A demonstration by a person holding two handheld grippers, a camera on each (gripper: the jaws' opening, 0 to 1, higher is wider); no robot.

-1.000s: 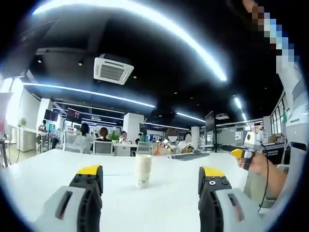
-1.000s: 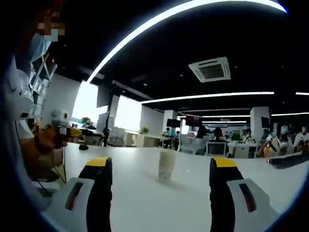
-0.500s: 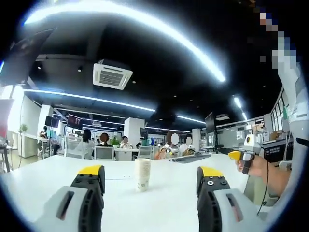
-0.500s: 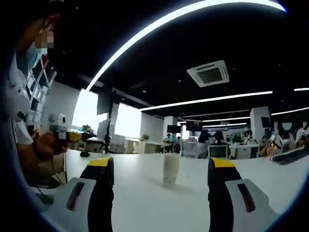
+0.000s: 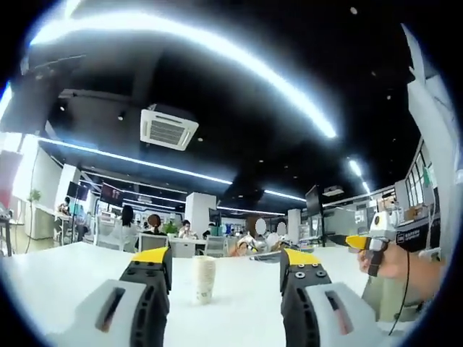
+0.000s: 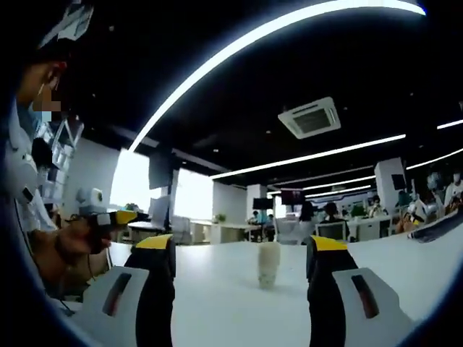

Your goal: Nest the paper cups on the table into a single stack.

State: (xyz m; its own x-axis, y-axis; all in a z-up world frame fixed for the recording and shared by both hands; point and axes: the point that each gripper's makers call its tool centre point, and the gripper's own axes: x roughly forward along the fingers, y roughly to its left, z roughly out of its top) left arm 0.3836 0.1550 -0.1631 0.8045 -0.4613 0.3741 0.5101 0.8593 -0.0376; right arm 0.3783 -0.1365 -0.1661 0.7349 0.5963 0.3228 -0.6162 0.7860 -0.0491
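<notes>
Left gripper view: the left gripper [image 5: 224,271] rises from the bottom of the frame, yellow-tipped jaws well apart, nothing between them but air. Lower centre, seen through the gap and nearer the left jaw, a stack of paper cups [image 5: 203,278] stands upright on the white table [image 5: 65,264], apart from both jaws. At the right edge, a hand [image 5: 382,262] holds the right gripper [image 5: 354,241], its yellow tip pointing left; whether that tip is parted cannot be told from here.

Right gripper view: the right gripper [image 6: 239,249] comes up from the bottom, jaws spread wide and empty. The cup stack [image 6: 268,264] sits upright just right of centre, closer to the right jaw, clear of it, on the table [image 6: 217,289]. At the left edge the other hand [image 6: 69,242] holds the left gripper [image 6: 119,217].

Upper part of both views: ceiling air-conditioner vent [image 5: 168,128], long light strips [image 6: 253,36]. Seated people [image 5: 137,217] far behind.
</notes>
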